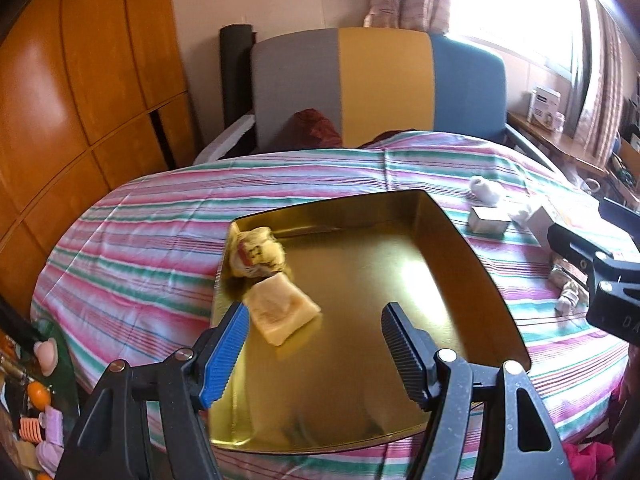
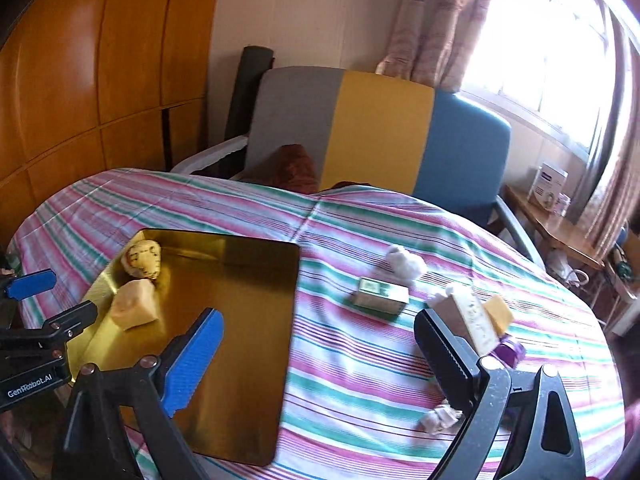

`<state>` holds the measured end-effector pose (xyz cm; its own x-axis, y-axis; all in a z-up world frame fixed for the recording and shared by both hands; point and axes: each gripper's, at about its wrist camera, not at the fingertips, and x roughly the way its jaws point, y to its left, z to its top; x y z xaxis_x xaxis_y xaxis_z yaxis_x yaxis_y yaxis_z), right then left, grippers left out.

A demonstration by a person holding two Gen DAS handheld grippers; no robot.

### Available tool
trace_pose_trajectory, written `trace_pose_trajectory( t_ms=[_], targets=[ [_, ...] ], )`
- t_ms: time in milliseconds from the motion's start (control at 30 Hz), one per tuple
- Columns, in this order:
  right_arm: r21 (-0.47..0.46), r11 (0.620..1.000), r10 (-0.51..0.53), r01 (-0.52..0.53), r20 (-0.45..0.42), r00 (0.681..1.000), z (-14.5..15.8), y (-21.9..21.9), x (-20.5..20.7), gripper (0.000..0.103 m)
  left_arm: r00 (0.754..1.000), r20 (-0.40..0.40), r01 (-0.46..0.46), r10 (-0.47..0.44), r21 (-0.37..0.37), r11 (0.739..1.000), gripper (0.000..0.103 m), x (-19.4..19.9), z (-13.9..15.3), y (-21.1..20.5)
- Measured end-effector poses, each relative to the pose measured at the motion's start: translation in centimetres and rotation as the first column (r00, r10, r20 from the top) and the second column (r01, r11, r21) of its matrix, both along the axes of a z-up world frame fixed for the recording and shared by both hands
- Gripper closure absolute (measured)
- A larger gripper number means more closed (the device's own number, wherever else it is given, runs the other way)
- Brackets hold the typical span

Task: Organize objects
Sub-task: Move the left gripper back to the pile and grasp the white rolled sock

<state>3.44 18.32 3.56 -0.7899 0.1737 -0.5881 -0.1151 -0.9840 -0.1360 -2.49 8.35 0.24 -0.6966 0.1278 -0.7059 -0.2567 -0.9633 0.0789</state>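
The left claw (image 1: 314, 330) hangs spread and empty over the near part of the gold tray (image 1: 460, 256), which rests on the striped surface (image 1: 140, 240). Two wrapped items lie in the tray's far-left corner: a crumpled packet (image 1: 260, 254) and a yellowish block (image 1: 282, 312) nearer. The right claw (image 2: 316, 338) is spread, empty. Right of the tray lie a small box (image 2: 380, 296) and what may be cotton (image 2: 404, 262).

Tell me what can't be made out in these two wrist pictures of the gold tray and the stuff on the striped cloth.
- Gold tray: near edge hidden behind the left gripper, left wrist view.
- Box behind the right gripper: lower part covered by a finger; print too small.
- Window: blown out in both views.
- Wrapped sweet: blurred.
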Motion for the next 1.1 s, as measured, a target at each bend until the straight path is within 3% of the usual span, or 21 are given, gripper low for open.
trace_pose_trajectory(
  t_ms=[433,800,967,1100],
  targets=[
    [0.016,0.997,-0.078,0.078,0.005,0.997,-0.2,4.5,0.9,0.005,0.991,0.020,0.133,-0.133,0.017,0.991,0.033,-0.1,0.5,5.2],
    [0.071,0.986,-0.154,0.150,0.049,0.987,-1.2,10.2,1.7,0.004,0.957,0.060,0.278,-0.284,0.088,0.957,0.033,0.0,1.1,10.7],
    [0.026,0.954,-0.300,0.299,0.111,0.948,-2.4,18.5,2.2,0.004,0.917,0.077,0.380,-0.391,0.129,0.916,0.033,0.6,1.0,14.4],
    [-0.045,0.882,-0.459,0.470,0.154,0.875,-4.3,25.6,3.7,0.004,0.880,0.115,0.443,-0.460,0.150,0.884,0.033,0.8,0.0,17.8]
  ],
)
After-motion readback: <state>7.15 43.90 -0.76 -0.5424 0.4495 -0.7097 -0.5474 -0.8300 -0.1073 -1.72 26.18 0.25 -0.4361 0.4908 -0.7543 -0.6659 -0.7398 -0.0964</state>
